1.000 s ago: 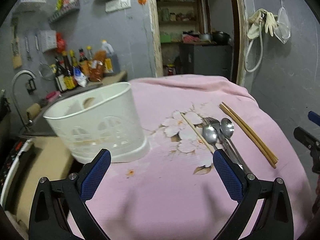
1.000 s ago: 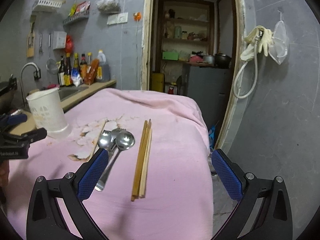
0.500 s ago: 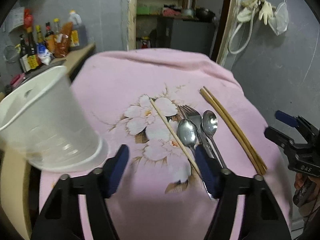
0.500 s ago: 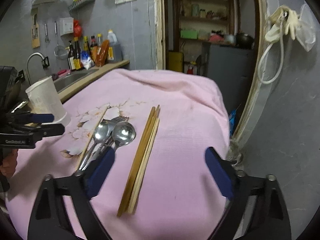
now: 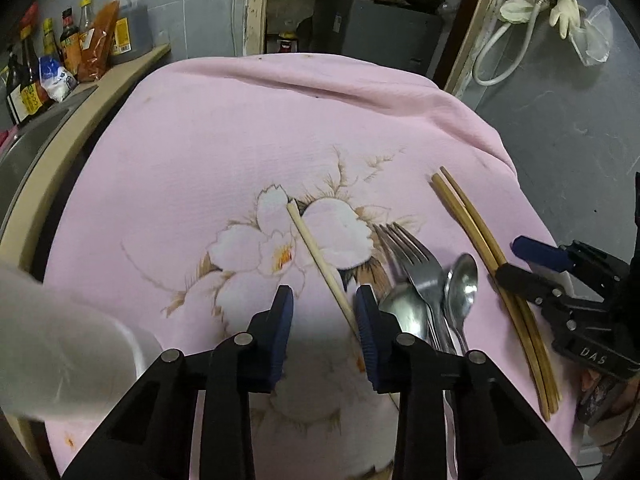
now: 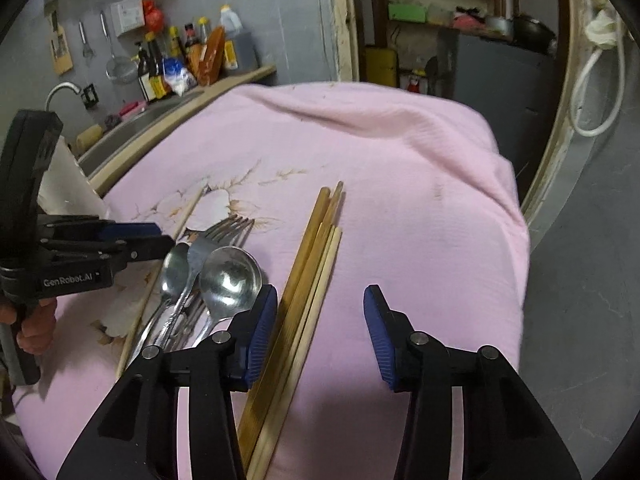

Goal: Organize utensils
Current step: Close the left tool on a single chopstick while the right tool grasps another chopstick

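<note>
Low over a pink flowered cloth point(image 5: 240, 140), looking down at a scatter of utensils lying flat.

Left gripper point(image 5: 324, 294): jaws just closing in, now halfway spread, pinching nothing. One pale, thin wooden chopstick point(image 5: 316, 252) running slantwise across the white printed blossom and down between those pads, close against the right-hand one; touching or not, cannot tell.

Just right of that, a tangle of shiny steel: two forks point(image 5: 412, 256) with tines pointing away, overlapped, and two spoons, bowls up, one small and dull point(image 5: 404, 308), one brighter point(image 5: 462, 280). Handles hidden under the gripper frame.

Further right, a tight bundle of long chopsticks point(image 5: 472, 232), side by side, near the cloth's edge. Seen from the right wrist: darker honey-brown sticks to the left, paler ones to the right, ends uneven at the far tip point(image 6: 316, 264).

Right gripper point(image 6: 321, 292): jaws also just narrowing, yet plenty of gap left, squeezing nothing. Bundle passing between the pads, hard by the left one, bare cloth under the right one.

Off at the near left, blurred, a white plastic holder point(image 5: 60, 340), apart from all the cutlery. Sauce bottles point(image 5: 72, 40) lined up on the counter behind.
</note>
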`<action>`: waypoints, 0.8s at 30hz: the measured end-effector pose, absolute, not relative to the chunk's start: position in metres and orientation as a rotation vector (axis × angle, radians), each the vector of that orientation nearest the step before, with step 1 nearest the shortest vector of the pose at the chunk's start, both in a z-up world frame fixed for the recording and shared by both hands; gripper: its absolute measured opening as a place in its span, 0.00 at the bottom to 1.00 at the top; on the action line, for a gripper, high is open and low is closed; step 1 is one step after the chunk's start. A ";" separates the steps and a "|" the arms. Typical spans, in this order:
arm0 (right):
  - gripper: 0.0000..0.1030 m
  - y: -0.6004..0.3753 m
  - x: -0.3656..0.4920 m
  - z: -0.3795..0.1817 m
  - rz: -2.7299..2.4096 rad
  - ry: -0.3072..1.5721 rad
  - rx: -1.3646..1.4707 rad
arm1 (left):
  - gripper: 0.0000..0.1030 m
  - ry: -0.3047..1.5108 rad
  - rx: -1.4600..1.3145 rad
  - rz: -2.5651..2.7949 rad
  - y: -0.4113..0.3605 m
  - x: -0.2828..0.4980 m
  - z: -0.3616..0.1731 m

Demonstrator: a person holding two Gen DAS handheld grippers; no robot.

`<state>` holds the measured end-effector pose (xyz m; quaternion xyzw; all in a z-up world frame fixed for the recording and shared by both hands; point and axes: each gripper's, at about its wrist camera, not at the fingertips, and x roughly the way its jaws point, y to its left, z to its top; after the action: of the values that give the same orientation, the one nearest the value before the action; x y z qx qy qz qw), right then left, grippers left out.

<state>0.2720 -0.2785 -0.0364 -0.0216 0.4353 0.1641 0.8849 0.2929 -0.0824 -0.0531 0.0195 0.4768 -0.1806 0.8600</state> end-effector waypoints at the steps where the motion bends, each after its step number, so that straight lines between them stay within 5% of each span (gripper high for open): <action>1: 0.41 -0.278 0.275 -0.038 0.343 0.913 -0.044 | 0.26 0.999 0.046 -0.378 -0.082 0.295 -0.054; 11: 0.13 -0.293 0.280 -0.035 0.317 0.919 0.013 | 0.09 1.011 -0.005 -0.394 -0.087 0.306 -0.056; 24: 0.14 -0.300 0.283 -0.034 0.303 0.952 0.021 | 0.05 1.072 0.012 -0.471 -0.083 0.300 -0.054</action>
<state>0.2834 -0.2996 -0.0340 0.0099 0.4562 0.1455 0.8778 0.2998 -0.0829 -0.0545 0.0058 0.5060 -0.2224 0.8333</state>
